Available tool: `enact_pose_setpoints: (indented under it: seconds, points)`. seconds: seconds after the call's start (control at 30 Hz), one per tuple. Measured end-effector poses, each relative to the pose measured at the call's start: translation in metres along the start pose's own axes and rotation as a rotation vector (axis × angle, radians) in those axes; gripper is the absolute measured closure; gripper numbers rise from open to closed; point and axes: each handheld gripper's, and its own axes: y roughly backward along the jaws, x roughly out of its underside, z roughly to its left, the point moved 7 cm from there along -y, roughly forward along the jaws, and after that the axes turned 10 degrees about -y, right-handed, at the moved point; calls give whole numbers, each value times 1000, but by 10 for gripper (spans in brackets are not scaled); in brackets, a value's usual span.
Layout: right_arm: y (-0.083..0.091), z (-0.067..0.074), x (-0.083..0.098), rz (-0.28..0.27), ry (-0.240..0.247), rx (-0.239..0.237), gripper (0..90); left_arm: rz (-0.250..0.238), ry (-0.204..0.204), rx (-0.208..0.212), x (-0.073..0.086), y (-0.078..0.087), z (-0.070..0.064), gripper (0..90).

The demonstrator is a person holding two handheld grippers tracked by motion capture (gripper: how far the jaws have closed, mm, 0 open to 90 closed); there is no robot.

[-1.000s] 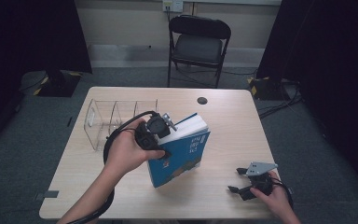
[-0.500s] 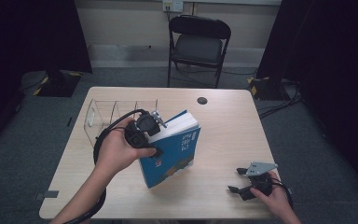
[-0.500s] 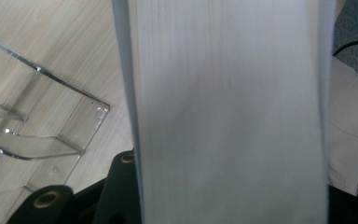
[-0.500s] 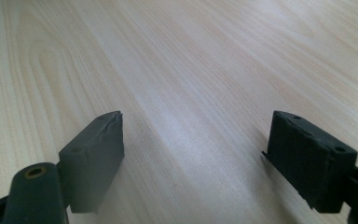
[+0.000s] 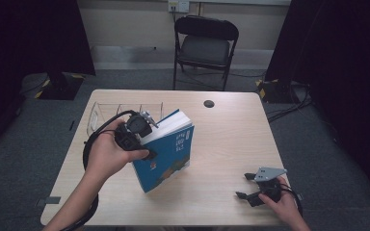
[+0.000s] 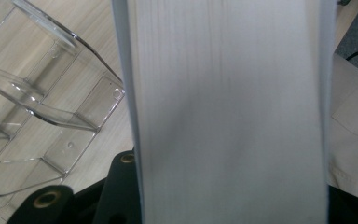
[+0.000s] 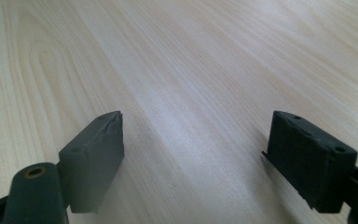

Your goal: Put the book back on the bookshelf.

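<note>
A thick blue book (image 5: 168, 154) is tilted above the wooden table (image 5: 231, 139), its lower corner close to the tabletop. My left gripper (image 5: 148, 137) is shut on it, jaws clamped across its thickness at the page side. In the left gripper view the white page edges (image 6: 223, 112) run up between the jaws. A clear plastic divider rack (image 5: 120, 113) stands just behind and left of the book, also seen as the rack (image 6: 37, 102). My right gripper (image 5: 243, 186) rests near the table's front right corner, open, with bare wood between its fingers (image 7: 95, 154).
A small black round cap (image 5: 208, 103) sits in the tabletop at the back. A black folding chair (image 5: 204, 45) stands beyond the table. The left gripper's cable (image 5: 89, 144) loops beside the hand. Beige cloth (image 6: 354, 130) lies right of the book.
The left hand has carried the book leftward, toward the clear rack. The right gripper has stayed in place, still open.
</note>
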Motion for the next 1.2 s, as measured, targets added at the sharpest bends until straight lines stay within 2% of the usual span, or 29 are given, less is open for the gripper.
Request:
enact_pose_setpoints:
  seconds: [0.07, 0.1, 0.13, 0.17, 0.2, 0.23, 0.27, 0.3, 0.5, 0.53, 0.57, 0.63, 0.67, 0.7, 0.8, 1.2]
  points:
    - [0, 0, 0, 0, 0, 0, 182, 0, 8, 0, 1, 0, 0, 621]
    - [0, 0, 0, 0, 0, 2, 182, 25, -16, -7, 4, 3, 2, 621]
    - [0, 0, 0, 0, 0, 0, 181, 13, 2, -8, 3, 3, 1, 622]
    - [0, 0, 0, 0, 0, 0, 181, 13, 2, -8, 3, 3, 1, 622]
    - [0, 0, 0, 0, 0, 0, 182, 32, -14, -15, 6, 5, 3, 622]
    - [0, 0, 0, 0, 0, 2, 182, 7, 18, -9, 5, 4, 1, 621]
    - [0, 0, 0, 0, 0, 0, 182, 23, 2, -12, 7, 6, 3, 621]
    - [0, 0, 0, 0, 0, 0, 182, -2, 37, -18, 8, 7, 2, 622]
    - [0, 0, 0, 0, 0, 1, 182, 5, 50, -36, 14, 13, 6, 622]
    - [0, 0, 0, 0, 0, 1, 182, 19, 42, -35, 17, 14, 7, 621]
    - [0, 0, 0, 0, 0, 0, 182, 5, 65, -40, 19, 14, 7, 621]
    - [0, 0, 0, 0, 0, 0, 182, -3, 78, -44, 21, 14, 8, 621]
    - [0, 0, 0, 0, 0, 0, 182, 9, 67, -44, 24, 15, 9, 621]
    - [0, 0, 0, 0, 0, 0, 182, 2, 84, -41, 25, 15, 9, 621]
    - [0, 0, 0, 0, 0, 3, 182, 1, 99, -45, 31, 16, 10, 621]
    - [0, 0, 0, 0, 0, 0, 182, 20, 129, -67, 52, 20, 18, 621]
